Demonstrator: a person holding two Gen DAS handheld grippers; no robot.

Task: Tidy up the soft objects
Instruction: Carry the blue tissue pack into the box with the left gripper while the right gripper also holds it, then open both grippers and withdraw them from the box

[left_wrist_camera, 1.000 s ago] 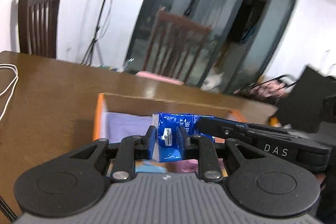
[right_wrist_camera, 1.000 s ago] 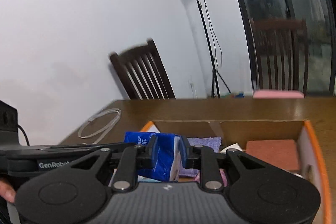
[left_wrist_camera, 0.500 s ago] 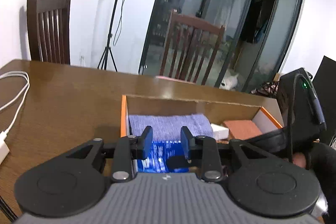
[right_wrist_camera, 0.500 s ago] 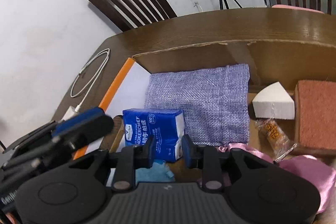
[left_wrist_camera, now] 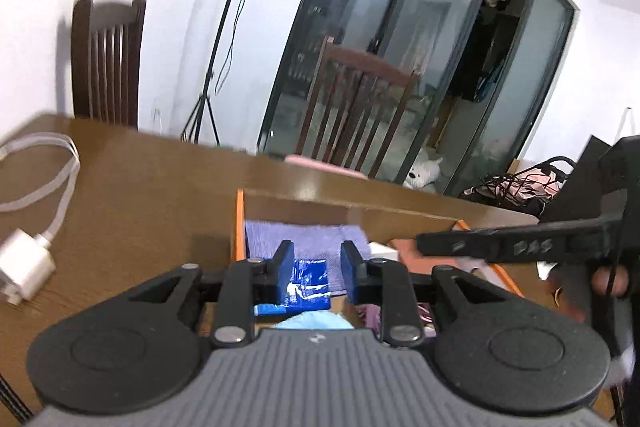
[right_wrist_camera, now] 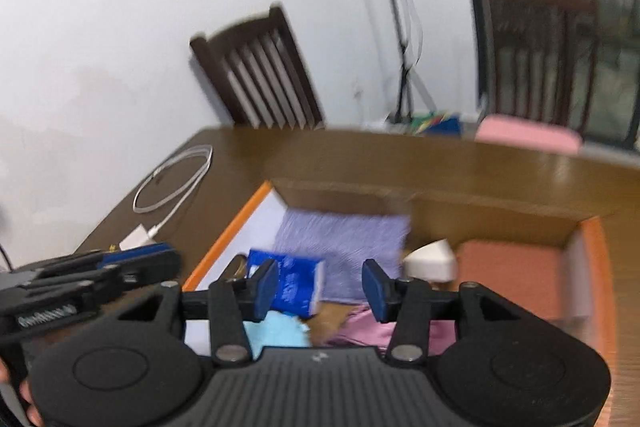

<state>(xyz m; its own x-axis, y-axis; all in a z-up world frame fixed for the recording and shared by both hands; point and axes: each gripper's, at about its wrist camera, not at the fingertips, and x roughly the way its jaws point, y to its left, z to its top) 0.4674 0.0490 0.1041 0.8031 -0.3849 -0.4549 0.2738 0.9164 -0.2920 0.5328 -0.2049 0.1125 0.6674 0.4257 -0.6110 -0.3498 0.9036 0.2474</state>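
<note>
A blue tissue pack (right_wrist_camera: 298,283) is seen lying inside the cardboard box (right_wrist_camera: 500,223) on the bench (left_wrist_camera: 132,203), just in front of a lilac woven cloth (right_wrist_camera: 344,239) and beside a white sponge wedge (right_wrist_camera: 432,259) and a terracotta sponge block (right_wrist_camera: 512,275). The left tongs (left_wrist_camera: 315,273), parted a little, and the right tongs (right_wrist_camera: 320,289), just opened wider, are both shown empty above it. The pack is judged light, squashy and slick in its film, best pinched across its short sides.
</note>
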